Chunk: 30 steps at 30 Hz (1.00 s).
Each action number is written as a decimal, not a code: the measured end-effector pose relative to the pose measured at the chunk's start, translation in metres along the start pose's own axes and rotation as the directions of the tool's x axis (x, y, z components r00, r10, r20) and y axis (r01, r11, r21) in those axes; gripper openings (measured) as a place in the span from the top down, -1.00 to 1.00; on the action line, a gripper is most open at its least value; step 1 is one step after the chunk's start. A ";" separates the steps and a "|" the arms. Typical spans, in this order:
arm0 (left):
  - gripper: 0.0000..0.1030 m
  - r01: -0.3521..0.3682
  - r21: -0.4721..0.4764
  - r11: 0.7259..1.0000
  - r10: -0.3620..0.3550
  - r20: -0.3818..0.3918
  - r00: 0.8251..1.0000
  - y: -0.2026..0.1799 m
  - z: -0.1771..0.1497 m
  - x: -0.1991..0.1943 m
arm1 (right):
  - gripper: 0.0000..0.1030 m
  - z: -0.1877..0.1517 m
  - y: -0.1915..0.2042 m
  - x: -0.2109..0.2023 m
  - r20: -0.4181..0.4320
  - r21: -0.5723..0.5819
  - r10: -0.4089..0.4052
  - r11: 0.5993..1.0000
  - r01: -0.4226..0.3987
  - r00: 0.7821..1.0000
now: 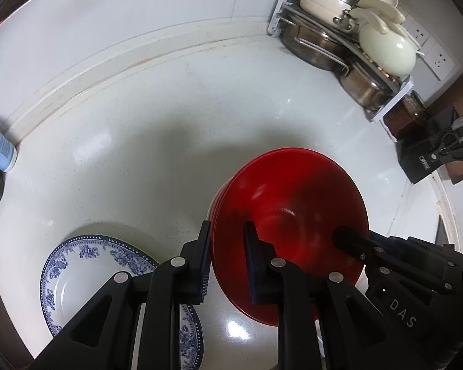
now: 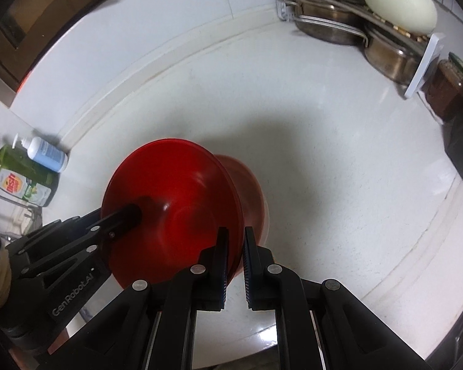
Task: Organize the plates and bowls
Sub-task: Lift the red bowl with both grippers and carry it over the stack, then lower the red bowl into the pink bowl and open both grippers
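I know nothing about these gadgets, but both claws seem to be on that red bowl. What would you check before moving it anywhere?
1. Left gripper straddles the rim of the red bowl, one finger inside, one outside: ok.
2. Right gripper pinches the opposite rim: ok.
3. Whether either grip is tight: cannot tell.
4. Bowl level: not ok, it looks tilted.
5. More red bowls nested beneath it, which might lift along: cannot tell how many.
6. Blue-patterned plate lies apart from the bowl, partly under the left gripper: ok.
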State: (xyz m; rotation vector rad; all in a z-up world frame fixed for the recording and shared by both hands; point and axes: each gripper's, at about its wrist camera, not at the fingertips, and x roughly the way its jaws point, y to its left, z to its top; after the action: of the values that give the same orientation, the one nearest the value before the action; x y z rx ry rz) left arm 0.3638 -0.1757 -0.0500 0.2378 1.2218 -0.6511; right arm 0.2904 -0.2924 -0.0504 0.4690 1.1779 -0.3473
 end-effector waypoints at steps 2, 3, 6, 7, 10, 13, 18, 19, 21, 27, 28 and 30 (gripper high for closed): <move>0.63 -0.007 0.003 1.000 0.007 -0.009 1.000 -0.002 0.000 0.005 | 0.80 0.001 -0.003 0.005 -0.011 0.002 0.007 1.000 -0.007 1.000; 0.63 -0.010 0.003 1.000 0.010 -0.012 1.000 -0.003 -0.001 0.007 | 0.80 0.001 -0.004 0.008 -0.017 0.002 0.009 1.000 -0.009 1.000; 0.63 -0.016 0.004 1.000 0.016 -0.031 0.999 -0.003 -0.003 0.013 | 0.80 0.001 -0.007 0.015 -0.036 0.003 0.015 1.000 -0.015 0.999; 0.63 -0.014 0.003 1.000 0.015 -0.036 0.999 -0.004 -0.003 0.015 | 0.80 0.001 -0.008 0.018 -0.040 0.000 0.016 1.000 -0.016 0.999; 0.63 -0.018 0.001 1.000 0.018 -0.054 0.998 -0.004 -0.003 0.022 | 0.80 0.001 -0.011 0.024 -0.051 0.002 0.017 1.000 -0.017 0.999; 0.62 -0.021 -0.006 1.000 0.021 -0.061 0.998 -0.004 -0.001 0.025 | 0.80 0.001 -0.012 0.027 -0.053 -0.005 0.016 1.000 -0.016 0.998; 0.56 -0.022 0.001 1.000 0.022 -0.066 0.998 -0.005 0.000 0.029 | 0.80 0.003 -0.008 0.033 -0.056 -0.039 0.002 0.999 -0.005 0.998; 0.55 -0.019 0.001 1.000 0.019 -0.069 0.997 -0.005 0.000 0.030 | 0.80 0.003 -0.008 0.034 -0.064 -0.041 0.000 0.999 -0.003 0.998; 0.55 -0.014 -0.002 1.000 0.014 -0.072 0.997 -0.005 0.000 0.031 | 0.79 0.003 -0.008 0.035 -0.064 -0.057 -0.008 0.998 0.005 0.998; 0.41 -0.006 0.019 1.000 0.008 -0.080 0.997 -0.006 0.001 0.030 | 0.75 0.007 -0.001 0.030 -0.044 -0.110 -0.022 0.994 0.017 0.999; 0.37 -0.004 0.019 1.000 0.006 -0.077 0.997 -0.006 0.001 0.030 | 0.75 0.008 -0.002 0.029 -0.043 -0.112 -0.021 0.994 0.016 0.999; 0.30 -0.008 0.021 1.000 0.009 -0.068 0.998 -0.006 0.001 0.027 | 0.72 0.010 -0.003 0.027 -0.039 -0.108 -0.023 0.994 0.019 0.999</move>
State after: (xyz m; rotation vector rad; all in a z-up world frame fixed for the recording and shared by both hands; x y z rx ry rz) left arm 0.3664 -0.1898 -0.0736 0.2838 1.2791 -0.6529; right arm 0.3066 -0.3005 -0.0733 0.3716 1.2351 -0.2919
